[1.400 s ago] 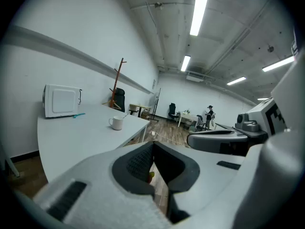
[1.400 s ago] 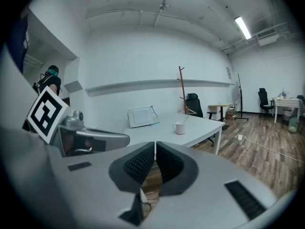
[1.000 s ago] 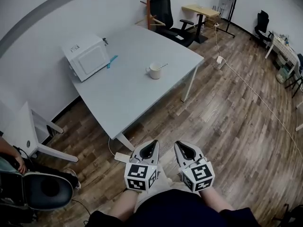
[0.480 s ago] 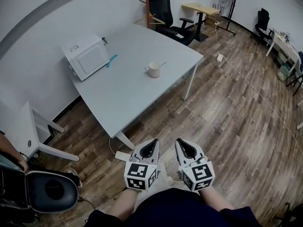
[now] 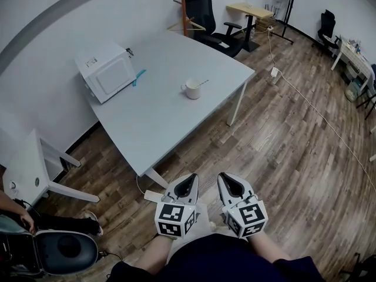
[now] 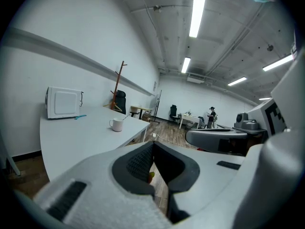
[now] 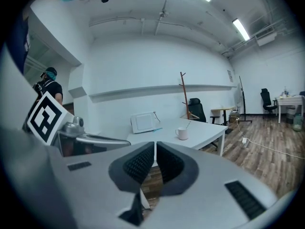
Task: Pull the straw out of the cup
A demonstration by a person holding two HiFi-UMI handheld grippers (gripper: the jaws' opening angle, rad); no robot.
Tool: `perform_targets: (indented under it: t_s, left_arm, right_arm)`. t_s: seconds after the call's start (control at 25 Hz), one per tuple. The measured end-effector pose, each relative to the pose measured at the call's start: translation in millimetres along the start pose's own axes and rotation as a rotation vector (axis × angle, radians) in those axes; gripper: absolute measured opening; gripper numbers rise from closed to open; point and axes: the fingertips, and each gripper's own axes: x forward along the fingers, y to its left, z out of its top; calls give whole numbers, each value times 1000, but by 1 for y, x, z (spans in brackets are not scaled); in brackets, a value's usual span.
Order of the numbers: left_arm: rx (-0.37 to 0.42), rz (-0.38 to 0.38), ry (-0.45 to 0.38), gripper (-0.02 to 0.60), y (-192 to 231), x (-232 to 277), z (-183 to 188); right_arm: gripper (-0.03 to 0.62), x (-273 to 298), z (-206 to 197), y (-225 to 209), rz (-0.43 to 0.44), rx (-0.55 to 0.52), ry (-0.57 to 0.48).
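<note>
A white cup [image 5: 191,89] with a thin straw [image 5: 202,82] leaning out to the right stands on the grey-white table [image 5: 153,116], far ahead of both grippers. The left gripper [image 5: 188,180] and right gripper [image 5: 227,179] are held side by side low over the wooden floor, close to my body, short of the table's near corner. Both are shut with nothing between the jaws. The left gripper view shows the cup [image 6: 116,124] small and distant beyond the left gripper [image 6: 153,143]. The right gripper view shows the cup [image 7: 181,133] and straw [image 7: 188,125] past the right gripper [image 7: 155,145].
A white microwave [image 5: 106,71] sits at the table's left side with a blue item [image 5: 140,76] beside it. A black office chair [image 5: 202,10] and coat rack [image 5: 183,4] stand behind the table. A white side table [image 5: 35,169], a seated person [image 5: 23,219] and a floor cable [image 5: 317,116] flank the area.
The black chair seat and the person at lower left have shifted down and left in the picture. The grippers and the cup have hardly moved.
</note>
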Motion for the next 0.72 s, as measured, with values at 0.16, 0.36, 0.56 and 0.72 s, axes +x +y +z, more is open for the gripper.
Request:
perform_targets:
  t_s: [0.16, 0.36, 0.56, 0.72]
  left_arm:
    - [1, -1, -1, 18, 7, 10, 6]
    - [0, 5, 2, 18, 21, 27, 12]
    - [-6, 13, 2, 18, 35, 47, 20]
    - [-14, 17, 4, 18, 47, 63, 26]
  right_arm:
    - [35, 13, 6, -3, 10, -4, -5]
    - [35, 33, 11, -15, 11, -6, -5]
    - [35, 54, 16, -29, 9, 0, 3]
    - [35, 73, 19, -39, 10, -4, 10]
